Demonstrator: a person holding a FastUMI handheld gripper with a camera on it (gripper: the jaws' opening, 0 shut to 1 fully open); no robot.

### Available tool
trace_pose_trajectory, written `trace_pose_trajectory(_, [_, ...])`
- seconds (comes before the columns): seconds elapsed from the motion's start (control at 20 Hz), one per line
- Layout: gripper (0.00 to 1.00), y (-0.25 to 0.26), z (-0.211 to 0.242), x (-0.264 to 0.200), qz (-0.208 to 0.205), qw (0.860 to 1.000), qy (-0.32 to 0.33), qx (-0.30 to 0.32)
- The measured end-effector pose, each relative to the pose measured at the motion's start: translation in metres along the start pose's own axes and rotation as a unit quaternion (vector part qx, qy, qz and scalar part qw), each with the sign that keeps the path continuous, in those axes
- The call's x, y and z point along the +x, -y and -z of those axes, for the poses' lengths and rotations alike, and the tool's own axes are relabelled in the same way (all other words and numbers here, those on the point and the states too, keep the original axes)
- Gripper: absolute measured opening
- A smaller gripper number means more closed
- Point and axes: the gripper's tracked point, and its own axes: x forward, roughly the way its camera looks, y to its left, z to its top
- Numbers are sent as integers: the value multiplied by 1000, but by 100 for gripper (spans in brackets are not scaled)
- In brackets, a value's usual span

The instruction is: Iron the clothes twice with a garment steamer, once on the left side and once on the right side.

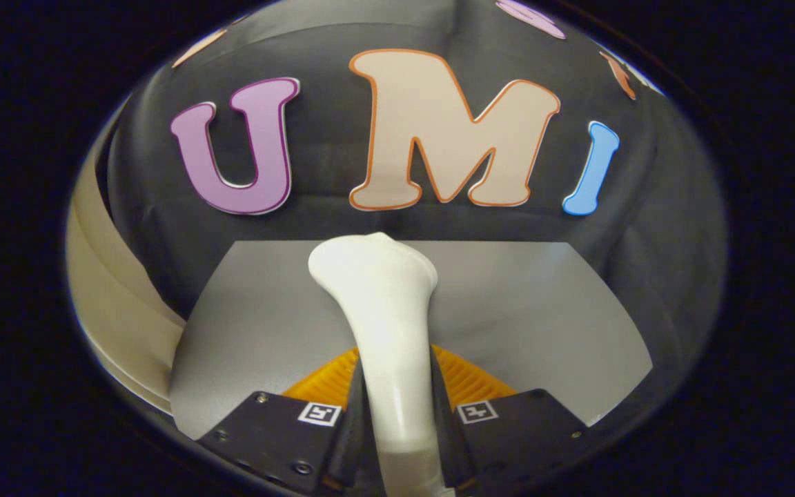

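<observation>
A white garment steamer [382, 310] stands up between my fingers, its slim handle held low and its wider head reaching out ahead over the grey tabletop [528, 310]. My gripper [397, 407] is shut on the steamer's handle, both fingers pressing its sides. The head points toward the booth's black wall beyond the table.
The grey table ends at a straight far edge against the black cloth wall [646, 228]. A pale curved band [104, 304] runs down to the left of the table.
</observation>
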Motion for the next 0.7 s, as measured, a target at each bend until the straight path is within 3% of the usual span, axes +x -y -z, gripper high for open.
trace_pose_trajectory(0.15, [40, 7, -4, -5, 34, 999, 2, -17])
trace_pose_trajectory(0.35, [38, 10, -26, -39, 61, 995, 83, 4])
trace_pose_trajectory(0.7, [37, -27, -4, -147, 56, 990, 131, -1])
